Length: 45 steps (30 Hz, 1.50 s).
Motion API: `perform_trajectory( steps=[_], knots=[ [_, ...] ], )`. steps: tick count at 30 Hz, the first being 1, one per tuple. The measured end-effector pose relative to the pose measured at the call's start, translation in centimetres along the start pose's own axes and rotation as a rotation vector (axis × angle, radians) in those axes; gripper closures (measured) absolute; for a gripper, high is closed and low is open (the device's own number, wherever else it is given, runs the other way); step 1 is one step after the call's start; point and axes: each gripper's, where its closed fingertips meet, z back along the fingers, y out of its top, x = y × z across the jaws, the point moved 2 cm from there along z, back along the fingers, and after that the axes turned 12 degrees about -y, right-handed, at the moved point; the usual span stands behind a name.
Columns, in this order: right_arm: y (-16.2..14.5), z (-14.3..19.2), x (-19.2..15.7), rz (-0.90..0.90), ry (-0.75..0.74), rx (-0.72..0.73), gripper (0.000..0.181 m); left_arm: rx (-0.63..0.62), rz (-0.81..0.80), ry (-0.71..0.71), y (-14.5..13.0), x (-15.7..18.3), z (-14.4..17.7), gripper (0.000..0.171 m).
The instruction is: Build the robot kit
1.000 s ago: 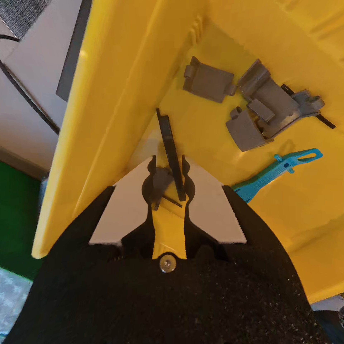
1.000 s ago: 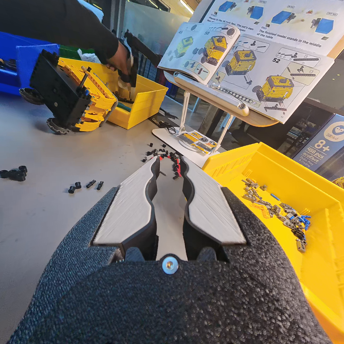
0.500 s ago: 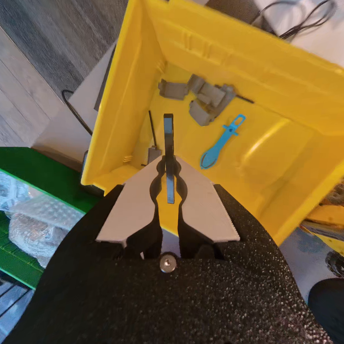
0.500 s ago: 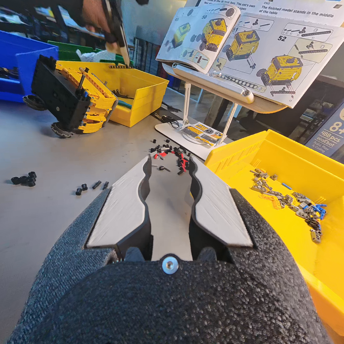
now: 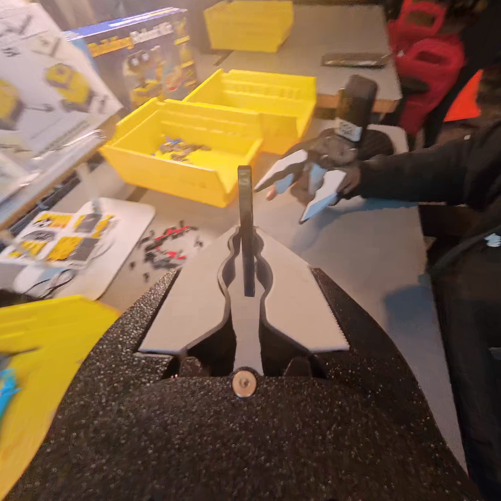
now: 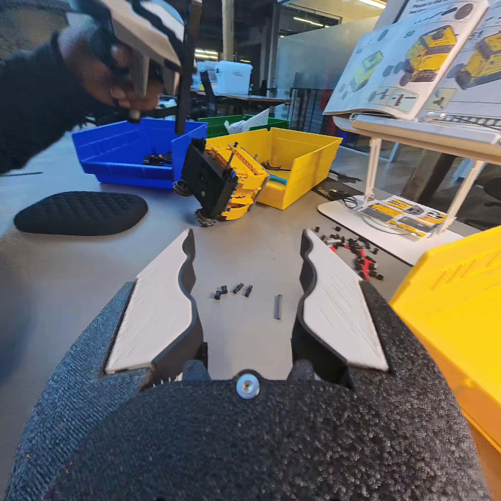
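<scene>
Two grippers: my left gripper [image 5: 246, 238] has its jaws pinching a long black beam [image 5: 246, 217] above the worktop [image 5: 352, 257]; right gripper [image 6: 247, 238], jaws spread, hovers over loose black pins [image 6: 233, 290]. I'd keep that pinch firm.

Left tool [image 5: 246, 230] fingers nearly together, clamping, raised above the table, right tool [image 6: 246, 238] fingers spread wide, low

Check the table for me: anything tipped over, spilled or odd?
The yellow and black model is tipped on its side, leaning against the yellow bin. Small black and red pieces lie scattered loose on the table, a few between the right gripper's open jaws.
</scene>
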Motion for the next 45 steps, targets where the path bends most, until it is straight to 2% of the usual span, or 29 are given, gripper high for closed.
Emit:
perform_trajectory(
  steps=[2, 7, 13, 15, 19, 24, 36, 38, 40, 42, 45],
  knots=[
    [0.1, 0.1, -1.3, -0.034, 0.09, 0.009, 0.106, 0.054, 0.012, -0.108, -1.4, 2.6, -3.4, 0.166],
    [0.3, 1.2, -3.6, -0.108, 0.315, 0.044, 0.131, 0.11, 0.098, -0.321, -5.1, 4.9, -9.3, 0.166],
    [0.1, 2.4, -6.2, -0.148, 0.533, 0.011, 0.134, 0.074, 0.235, -0.615, -7.6, 8.1, -10.7, 0.166],
    [-0.3, 2.8, -7.5, -0.085, 0.583, -0.01, 0.135, -0.003, 0.294, -0.688, -9.0, 9.3, -10.8, 0.166],
    [-2.5, 3.7, -10.2, 0.114, 0.664, -0.116, 0.141, -0.128, 0.394, -0.733, -11.3, 10.1, -10.9, 0.166],
    [-4.6, 3.6, -11.4, 0.289, 0.651, -0.183, 0.167, -0.195, 0.429, -0.749, -12.5, 10.5, -11.2, 0.166],
    [-5.7, 3.9, -11.0, 0.357, 0.642, -0.242, 0.173, -0.188, 0.459, -0.717, -12.8, 10.0, -11.3, 0.166],
    [-6.1, 3.7, -9.9, 0.311, 0.614, -0.305, 0.174, -0.158, 0.42, -0.67, -12.5, 9.1, -11.2, 0.162],
    [-7.3, 3.3, -8.2, 0.252, 0.55, -0.419, 0.174, -0.152, 0.342, -0.602, -12.2, 8.3, -11.0, 0.151],
    [-8.2, 3.3, -7.2, 0.208, 0.522, -0.502, 0.174, -0.197, 0.234, -0.503, -12.6, 7.5, -11.0, 0.147],
    [-8.3, 3.4, -7.1, 0.204, 0.509, -0.539, 0.174, -0.306, 0.099, -0.374, -14.1, 6.5, -11.4, 0.145]
  ],
)
